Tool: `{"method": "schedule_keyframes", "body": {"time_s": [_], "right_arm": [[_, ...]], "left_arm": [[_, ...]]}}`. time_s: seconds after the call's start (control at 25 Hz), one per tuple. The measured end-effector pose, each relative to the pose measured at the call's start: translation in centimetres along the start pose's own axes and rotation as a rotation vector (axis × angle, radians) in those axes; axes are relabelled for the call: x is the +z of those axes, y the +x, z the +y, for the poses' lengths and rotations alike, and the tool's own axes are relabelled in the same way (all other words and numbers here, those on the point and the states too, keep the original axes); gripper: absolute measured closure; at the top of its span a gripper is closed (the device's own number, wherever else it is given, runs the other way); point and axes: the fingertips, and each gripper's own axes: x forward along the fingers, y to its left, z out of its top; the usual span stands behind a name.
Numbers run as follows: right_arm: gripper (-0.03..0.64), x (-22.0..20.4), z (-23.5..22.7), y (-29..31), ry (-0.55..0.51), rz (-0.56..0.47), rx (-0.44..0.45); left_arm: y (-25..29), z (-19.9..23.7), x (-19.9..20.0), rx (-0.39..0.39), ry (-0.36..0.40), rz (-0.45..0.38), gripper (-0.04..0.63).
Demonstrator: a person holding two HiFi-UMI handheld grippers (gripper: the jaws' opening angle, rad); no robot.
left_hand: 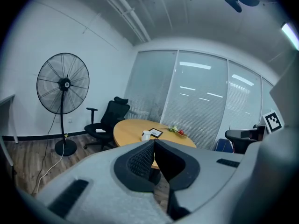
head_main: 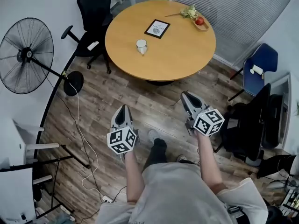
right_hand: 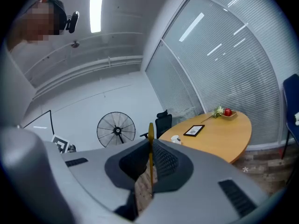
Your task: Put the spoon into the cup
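Closest in: grey shirt [head_main: 182, 195] and two bare forearms, stretched forward and down over the wood floor [head_main: 140, 97], well short of the round tabletop [head_main: 182, 55]. On the left, left tongs [head_main: 122, 108] pointing straight ahead, marker cube [head_main: 122, 140] at the rear; jaws pressed together, nothing between them. On the right, right tongs [head_main: 186, 95] held a little further forward and angled slightly leftward toward the tabletop, with a second marker cube [head_main: 209, 121] behind; jaws clamped on the thin yellow spoon [right_hand: 150, 136], standing upright past the tips. Spoon not discernible from the head view.

Open floor between both tongs and the tabletop's near edge. Around that gap, left to right: standing fan [head_main: 25, 55] with a cable trailing over the boards, black office chair [head_main: 96, 10] at the tabletop's far left rim, blue chair [head_main: 259, 64] and dark clutter off to the right.

On the tabletop: white cup [head_main: 141, 45] left of centre, upright, well apart from the spoon; black-framed card [head_main: 157, 28] just beyond it, print too small to read; small tray [head_main: 201, 24] with a red fruit and greenery near the far right rim. Black-and-white square patterns on both cubes, no legible words.
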Motion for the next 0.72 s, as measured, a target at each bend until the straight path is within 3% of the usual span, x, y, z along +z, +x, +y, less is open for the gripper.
{"method": "schedule_keyframes", "body": {"time_s": [0.28, 0.48, 0.72], "right_arm": [[0.597, 1.7, -0.9, 5.6, -0.045, 0.021, -0.026], [0.597, 1.4, 0.9, 9.9, -0.051, 0.048, 0.022], [0.597, 0.5, 0.7, 14.5, -0.052, 0.054, 0.046]], "left_arm": [[5.1, 3.8, 2.1, -0.023, -0.032, -0.003, 0.586], [5.7, 5.0, 2.5, -0.112, -0.007, 0.065, 0.586], [5.9, 7.5, 2.8, -0.082, 0.039, 0.115, 0.586]]}}
